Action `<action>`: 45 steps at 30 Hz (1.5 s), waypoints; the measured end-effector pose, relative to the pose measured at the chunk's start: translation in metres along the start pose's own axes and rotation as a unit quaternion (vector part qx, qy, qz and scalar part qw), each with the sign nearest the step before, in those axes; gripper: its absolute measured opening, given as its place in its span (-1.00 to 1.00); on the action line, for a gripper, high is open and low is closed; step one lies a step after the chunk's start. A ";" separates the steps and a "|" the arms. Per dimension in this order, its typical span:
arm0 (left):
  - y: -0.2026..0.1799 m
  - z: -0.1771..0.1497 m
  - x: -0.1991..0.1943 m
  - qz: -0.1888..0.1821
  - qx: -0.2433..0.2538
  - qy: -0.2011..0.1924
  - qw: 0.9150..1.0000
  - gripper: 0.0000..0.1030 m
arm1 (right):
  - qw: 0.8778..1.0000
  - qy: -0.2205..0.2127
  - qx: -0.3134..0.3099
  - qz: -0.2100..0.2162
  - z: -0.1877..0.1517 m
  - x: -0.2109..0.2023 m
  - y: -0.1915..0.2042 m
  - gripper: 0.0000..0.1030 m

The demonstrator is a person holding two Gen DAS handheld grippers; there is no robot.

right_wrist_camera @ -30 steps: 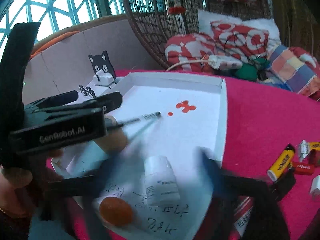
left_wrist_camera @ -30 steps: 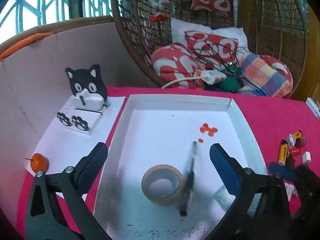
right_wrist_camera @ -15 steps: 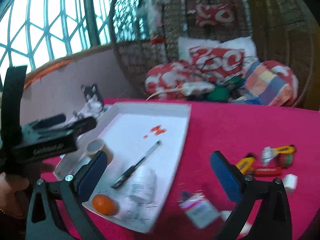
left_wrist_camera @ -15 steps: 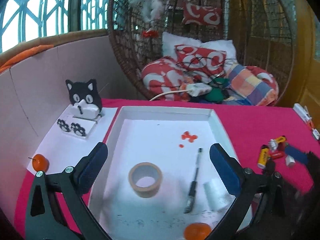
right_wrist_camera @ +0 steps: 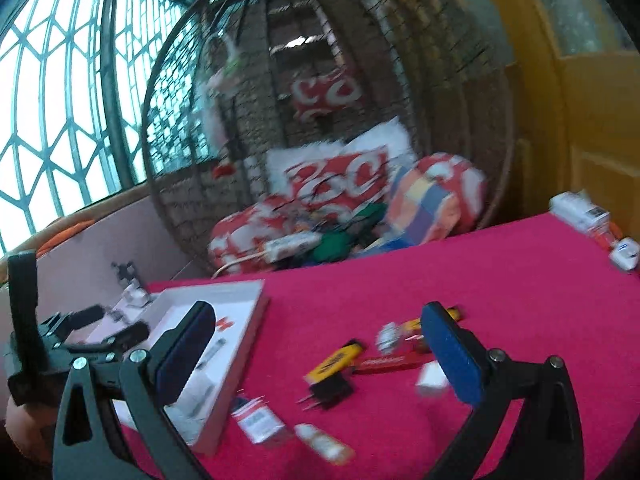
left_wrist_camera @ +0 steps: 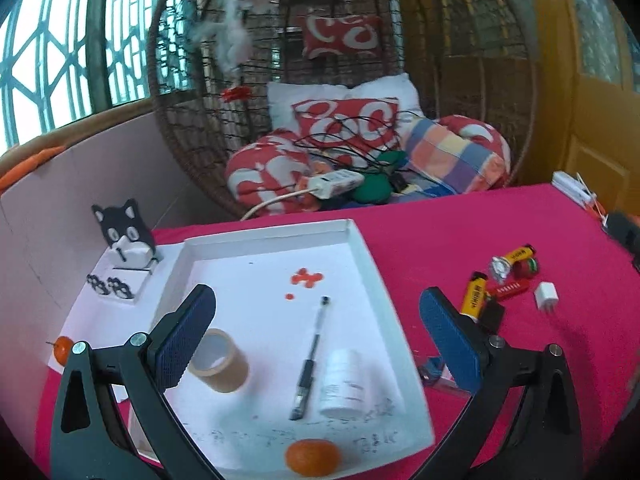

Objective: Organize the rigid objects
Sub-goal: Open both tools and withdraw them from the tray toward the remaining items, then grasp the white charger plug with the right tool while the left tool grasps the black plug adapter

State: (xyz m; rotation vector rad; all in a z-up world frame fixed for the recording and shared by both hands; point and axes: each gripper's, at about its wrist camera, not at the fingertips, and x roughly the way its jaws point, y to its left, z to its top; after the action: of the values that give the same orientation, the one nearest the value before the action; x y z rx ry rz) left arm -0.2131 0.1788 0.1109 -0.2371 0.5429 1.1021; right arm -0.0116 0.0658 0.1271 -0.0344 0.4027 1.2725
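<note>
Left wrist view: the left gripper [left_wrist_camera: 316, 314] hangs with its blue pads wide apart and nothing between them, above a white tray [left_wrist_camera: 362, 248] on a pink tablecloth [left_wrist_camera: 460, 236]. Going left to right, a small orange fruit [left_wrist_camera: 63, 349] sits on white paper at nine o'clock outside the tray, with a black-and-white cat stand [left_wrist_camera: 127, 236] at ten o'clock. Inside the tray, a roll of brown tape [left_wrist_camera: 219, 361] lies at the left, partly behind the left pad; a black pen [left_wrist_camera: 310, 360] lies near the centre, a white bottle [left_wrist_camera: 342, 380] on its side just beside it, and an orange [left_wrist_camera: 313, 457] at six o'clock by the near edge. At three o'clock on the cloth, well apart from the tray, lie a yellow lighter [left_wrist_camera: 474, 294], a red lighter [left_wrist_camera: 507, 290] and a white charger plug [left_wrist_camera: 546, 295]. Right wrist view, blurred: the right gripper [right_wrist_camera: 316, 346] is likewise spread wide and empty, held over the cloth. At nine o'clock the other gripper is seen beside the tray; toward the centre lie a red-and-white box [right_wrist_camera: 256, 420], a small white bottle [right_wrist_camera: 324, 443], a black plug [right_wrist_camera: 328, 393], the yellow lighter and the red lighter, with a white cube partly behind the right pad at three o'clock.
</note>
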 end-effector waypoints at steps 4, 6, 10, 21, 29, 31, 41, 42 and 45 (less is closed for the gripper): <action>-0.017 -0.001 -0.001 -0.009 0.018 0.004 1.000 1.00 | 0.999 -0.028 0.035 -0.025 0.007 -0.017 -0.027 1.00; -0.026 -0.002 -0.002 -0.013 0.028 0.006 1.000 1.00 | 0.997 -0.034 0.058 -0.040 0.009 -0.022 -0.040 1.00; -0.041 -0.004 -0.003 -0.011 0.047 0.011 0.999 1.00 | 0.995 -0.039 0.083 -0.049 0.013 -0.031 -0.064 1.00; -0.072 -0.014 0.003 -0.028 0.081 0.040 0.996 1.00 | 0.996 -0.036 0.071 -0.050 -0.005 -0.046 -0.080 1.00; -0.052 -0.011 0.009 -0.133 0.023 0.069 0.988 0.99 | 0.995 -0.001 0.078 -0.067 -0.022 -0.047 -0.096 1.00; -0.052 -0.011 0.011 -0.157 0.032 0.078 0.984 0.99 | 0.994 0.010 0.082 -0.067 -0.026 -0.046 -0.100 1.00; -0.122 -0.043 0.036 -0.191 0.201 0.144 0.950 0.41 | 0.994 0.066 0.073 -0.052 -0.040 -0.023 -0.102 1.00; -0.122 -0.045 0.040 -0.190 0.203 0.150 0.949 0.41 | 0.993 0.078 0.070 -0.045 -0.040 -0.016 -0.102 1.00; -0.125 -0.047 0.055 -0.190 0.207 0.175 0.944 0.41 | 0.992 0.112 0.055 -0.036 -0.042 0.006 -0.101 1.00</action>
State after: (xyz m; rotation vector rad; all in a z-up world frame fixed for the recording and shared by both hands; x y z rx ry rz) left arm -0.0973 0.1451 0.0318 -0.1606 0.9876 0.5515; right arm 0.0721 0.0305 0.0665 -0.0988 0.6590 1.1767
